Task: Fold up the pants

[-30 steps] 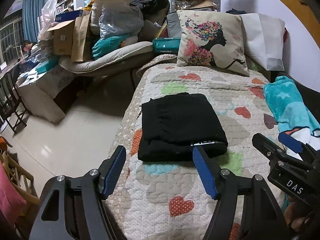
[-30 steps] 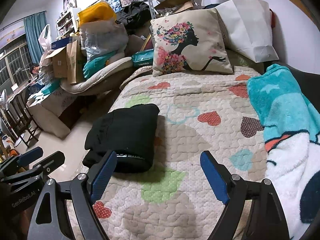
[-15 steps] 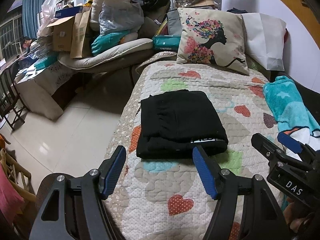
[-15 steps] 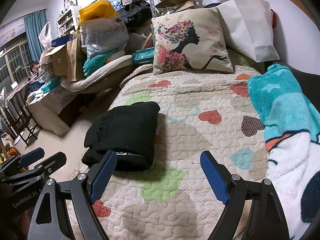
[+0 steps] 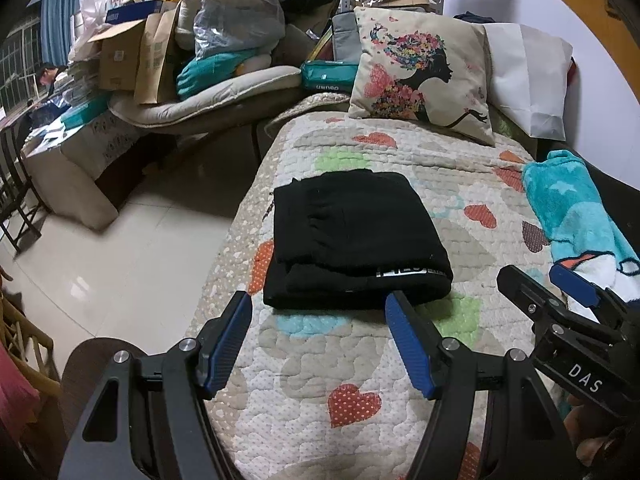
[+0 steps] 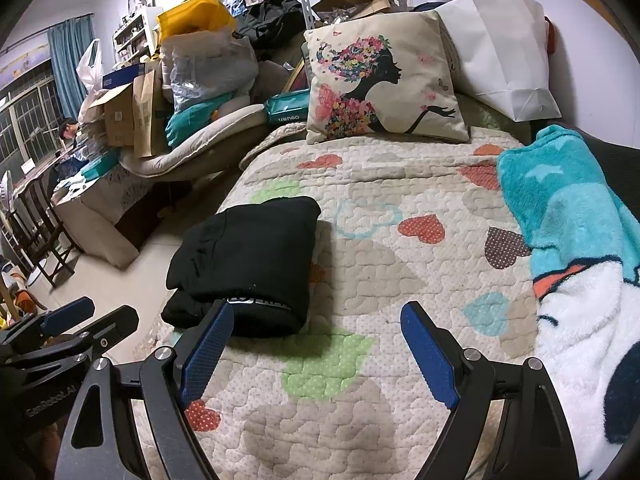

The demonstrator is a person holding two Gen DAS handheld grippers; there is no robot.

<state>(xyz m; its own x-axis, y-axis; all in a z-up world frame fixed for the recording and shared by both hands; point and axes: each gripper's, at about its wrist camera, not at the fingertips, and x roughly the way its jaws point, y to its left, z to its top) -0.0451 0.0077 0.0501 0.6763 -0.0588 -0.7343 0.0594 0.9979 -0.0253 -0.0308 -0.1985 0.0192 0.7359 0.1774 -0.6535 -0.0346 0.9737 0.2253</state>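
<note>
Black pants (image 5: 352, 236) lie folded into a compact rectangle on the heart-patterned quilt (image 5: 352, 360), near the bed's left edge; the right wrist view shows the same pants (image 6: 248, 260). My left gripper (image 5: 318, 308) hovers just short of the bundle's near edge, open, nothing between its blue pads. My right gripper (image 6: 316, 320) stands open over bare quilt to the right of the pants, also holding nothing. Each gripper appears at the side of the other's view.
A floral cushion (image 5: 424, 76) and a white bag (image 5: 528, 80) lean at the head of the bed. A teal fleece blanket (image 6: 568, 232) lies along the right side. Left of the bed is tiled floor (image 5: 112, 248), then piled boxes, bags and cushions (image 5: 192, 52).
The left wrist view has tipped slightly, so the pants sit a little lower and nearer in it. Both grippers stay open; the pants have not moved.
</note>
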